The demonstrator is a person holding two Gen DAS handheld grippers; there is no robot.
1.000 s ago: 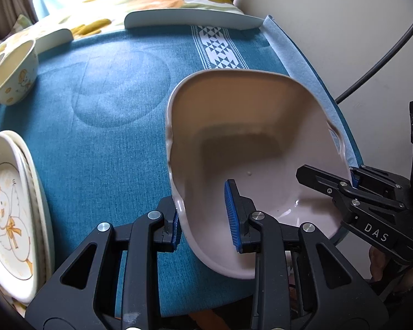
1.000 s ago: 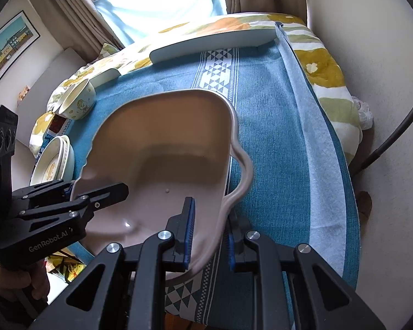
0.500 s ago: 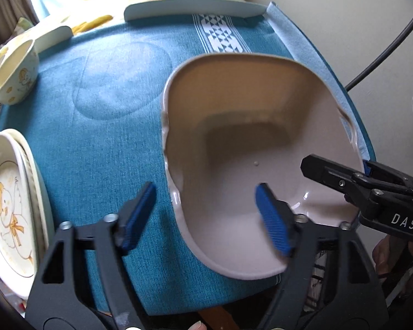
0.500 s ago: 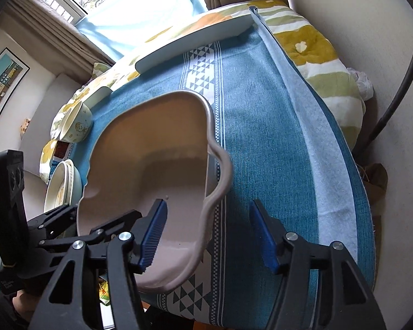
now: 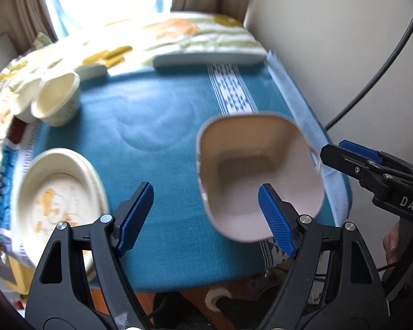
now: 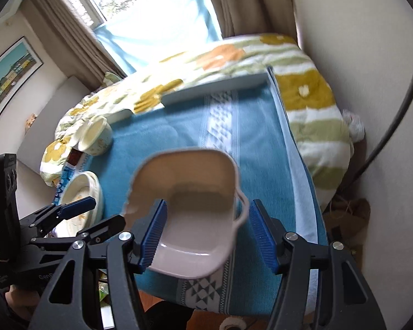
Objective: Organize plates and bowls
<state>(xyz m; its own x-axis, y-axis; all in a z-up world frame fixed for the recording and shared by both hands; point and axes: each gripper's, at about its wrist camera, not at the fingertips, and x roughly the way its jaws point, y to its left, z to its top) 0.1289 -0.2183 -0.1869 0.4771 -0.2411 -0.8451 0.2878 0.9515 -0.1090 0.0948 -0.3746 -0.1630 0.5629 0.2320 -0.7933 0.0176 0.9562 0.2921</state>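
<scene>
A pink, deep, square-ish dish with small side handles (image 5: 261, 176) (image 6: 195, 181) rests on the teal tablecloth near the table's front right corner. My left gripper (image 5: 205, 187) hangs above its left rim, open, touching nothing. My right gripper (image 6: 209, 203) hangs above its right handle, also open and off the dish. Each gripper shows in the other's view: the right gripper (image 5: 336, 151) and the left gripper (image 6: 102, 213). A stack of cream plates with a cartoon print (image 5: 60, 187) (image 6: 82, 189) lies at the left. Cream bowls (image 5: 57, 101) (image 6: 95, 134) stand at the far left.
The teal tablecloth (image 5: 157, 126) has bare room between the dish, the plates and the bowls. A long white tray (image 5: 209, 57) (image 6: 214, 88) lies along the far edge against a flowered quilt. A wall and a black cable are close on the right.
Both grippers have let go of the pink dish's rim, opened wide and risen away from it. The dish now lies free on the cloth, and more of the table shows.
</scene>
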